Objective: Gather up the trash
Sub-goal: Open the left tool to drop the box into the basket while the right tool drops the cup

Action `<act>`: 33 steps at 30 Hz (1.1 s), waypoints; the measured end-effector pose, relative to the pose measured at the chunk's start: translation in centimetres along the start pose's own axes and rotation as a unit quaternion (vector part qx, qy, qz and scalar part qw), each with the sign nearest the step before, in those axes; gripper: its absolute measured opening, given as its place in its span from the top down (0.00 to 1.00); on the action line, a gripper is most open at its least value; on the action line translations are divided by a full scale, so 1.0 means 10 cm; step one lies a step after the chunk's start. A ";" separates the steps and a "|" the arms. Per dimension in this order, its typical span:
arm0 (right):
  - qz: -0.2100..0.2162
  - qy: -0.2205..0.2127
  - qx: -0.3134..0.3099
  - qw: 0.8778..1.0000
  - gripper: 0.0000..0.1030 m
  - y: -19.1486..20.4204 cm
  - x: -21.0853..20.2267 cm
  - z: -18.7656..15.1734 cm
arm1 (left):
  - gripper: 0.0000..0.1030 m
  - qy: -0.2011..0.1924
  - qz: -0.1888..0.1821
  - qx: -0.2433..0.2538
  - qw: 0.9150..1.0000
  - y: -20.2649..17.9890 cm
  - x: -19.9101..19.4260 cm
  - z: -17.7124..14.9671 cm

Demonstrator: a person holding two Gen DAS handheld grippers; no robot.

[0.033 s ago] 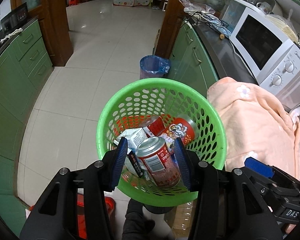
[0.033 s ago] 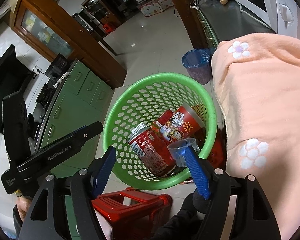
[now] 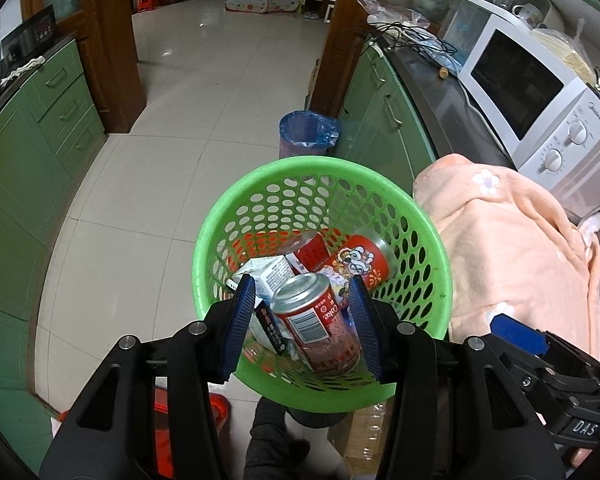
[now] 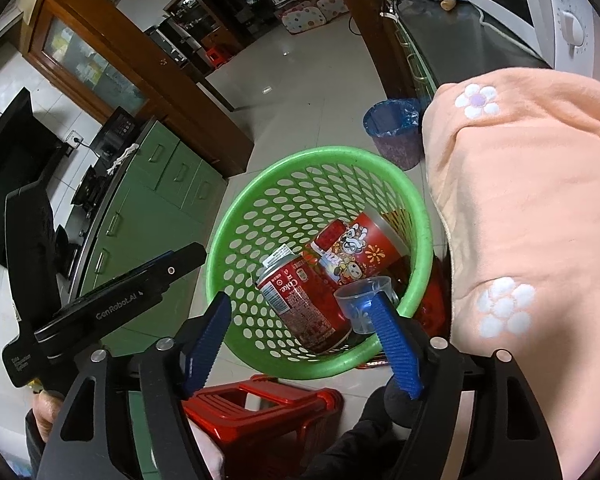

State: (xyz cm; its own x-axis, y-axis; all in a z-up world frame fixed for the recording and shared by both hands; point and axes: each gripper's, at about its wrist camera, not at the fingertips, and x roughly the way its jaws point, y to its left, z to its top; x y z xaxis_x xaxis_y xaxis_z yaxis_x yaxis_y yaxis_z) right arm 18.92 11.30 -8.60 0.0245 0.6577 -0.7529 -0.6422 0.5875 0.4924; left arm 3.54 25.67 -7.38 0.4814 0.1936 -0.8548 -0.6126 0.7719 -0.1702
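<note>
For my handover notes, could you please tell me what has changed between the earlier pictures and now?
Nothing has visibly moved. The right gripper has just been opening its jaws, the cup beside one finger, over the basket. Can and left gripper stay put.

Both wrist cameras look steeply down, close over the green basket (image 3: 324, 216) (image 4: 260, 216), which both share.

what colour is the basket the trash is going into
Bright green basket, seen best in the right wrist view.
</note>
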 end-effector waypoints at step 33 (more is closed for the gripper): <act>-0.153 -0.077 -0.017 0.985 0.10 -0.33 -0.93 -0.40 | 0.10 -0.036 -0.050 0.059 0.996 -0.57 -0.56 -0.31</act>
State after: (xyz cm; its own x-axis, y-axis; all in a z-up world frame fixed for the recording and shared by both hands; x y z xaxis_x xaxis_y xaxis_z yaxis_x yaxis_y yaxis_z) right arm 17.72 1.37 -4.95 0.3345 0.5178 -0.7874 -0.6119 0.7548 0.2364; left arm 2.36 18.33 -3.15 0.5829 0.1523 -0.7982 -0.4832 0.8547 -0.1897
